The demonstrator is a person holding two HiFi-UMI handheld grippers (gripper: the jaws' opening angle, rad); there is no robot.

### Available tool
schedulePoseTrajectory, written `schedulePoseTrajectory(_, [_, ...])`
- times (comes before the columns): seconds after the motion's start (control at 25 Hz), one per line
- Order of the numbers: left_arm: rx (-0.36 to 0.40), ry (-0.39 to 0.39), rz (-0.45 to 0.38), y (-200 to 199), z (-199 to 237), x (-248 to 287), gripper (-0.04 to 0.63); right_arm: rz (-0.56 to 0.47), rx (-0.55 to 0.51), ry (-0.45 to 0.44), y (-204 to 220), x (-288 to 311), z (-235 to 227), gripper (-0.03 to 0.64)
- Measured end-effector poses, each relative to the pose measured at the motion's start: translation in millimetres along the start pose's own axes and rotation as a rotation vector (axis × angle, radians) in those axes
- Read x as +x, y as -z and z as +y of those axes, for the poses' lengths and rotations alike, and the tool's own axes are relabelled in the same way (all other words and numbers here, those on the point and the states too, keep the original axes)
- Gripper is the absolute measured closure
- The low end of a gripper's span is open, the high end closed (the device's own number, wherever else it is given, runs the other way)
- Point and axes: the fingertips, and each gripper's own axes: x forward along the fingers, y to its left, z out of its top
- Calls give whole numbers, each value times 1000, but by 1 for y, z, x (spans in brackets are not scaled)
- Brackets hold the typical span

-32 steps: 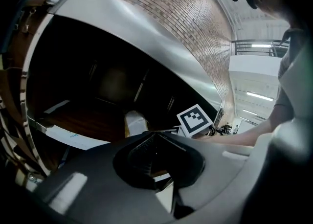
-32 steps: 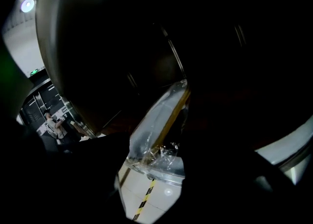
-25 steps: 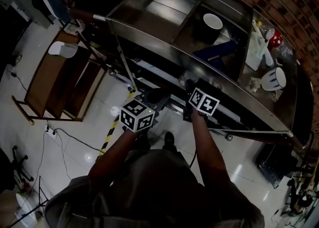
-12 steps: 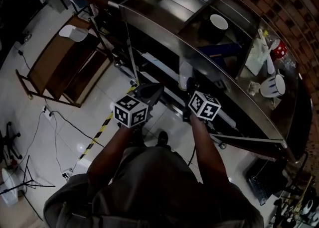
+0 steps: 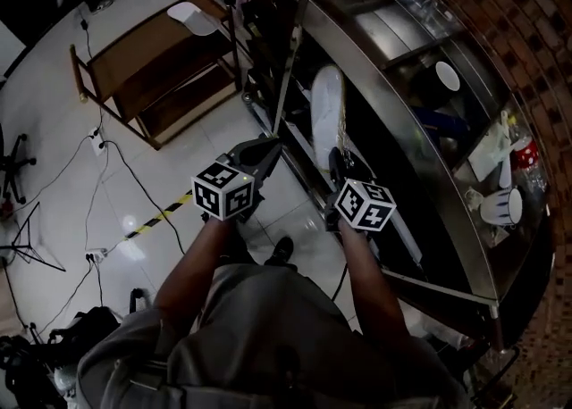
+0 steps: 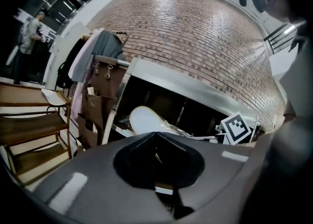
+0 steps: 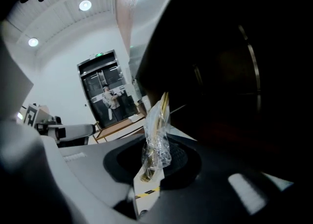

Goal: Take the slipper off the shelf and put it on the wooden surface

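Note:
A white slipper [image 5: 327, 117] wrapped in clear plastic stands out of my right gripper [image 5: 339, 164], in front of the steel shelf unit [image 5: 393, 86]. In the right gripper view the slipper [image 7: 155, 137] shows edge-on between the jaws of the right gripper [image 7: 156, 145], which have just closed on it. My left gripper [image 5: 266, 148] hangs beside it to the left, shut, with nothing in it. From the left gripper view the slipper's pale sole [image 6: 146, 120] shows past the shut left gripper [image 6: 156, 135]. The wooden table [image 5: 143, 45] stands at the upper left, with another white slipper [image 5: 192, 16] on it.
On the steel counter are a white bowl [image 5: 448, 76] and mugs [image 5: 503, 206]. Cables [image 5: 107, 175] and a yellow-black tape strip [image 5: 161, 215] cross the white floor. Bags and clothes [image 6: 98, 76] hang on a rack between table and counter. A person [image 7: 111, 101] stands by a far door.
The slipper has come out of the dark lower shelf and now stands up in my right gripper. Both grippers have swung left towards the wooden table, and the right one has risen.

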Motion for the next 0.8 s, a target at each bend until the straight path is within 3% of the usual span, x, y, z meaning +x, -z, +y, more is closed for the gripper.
schedulePoseTrajectory(0.16, [-13, -83, -48, -12, 35, -32, 624, 60, -45, -91, 14, 27, 46, 561])
schedulePoseTrajectory(0.32, [-29, -124, -73, -21, 73, -63, 624, 107, -61, -109, 33, 52, 80, 562])
schedulePoseTrajectory(0.6, [-54, -93, -71, -31, 125, -83, 624, 96, -54, -61, 24, 74, 114, 563])
schedulePoseTrajectory(0.8, [-42, -41, -56, -34, 116, -65, 624, 53, -32, -45, 13, 55, 113, 565])
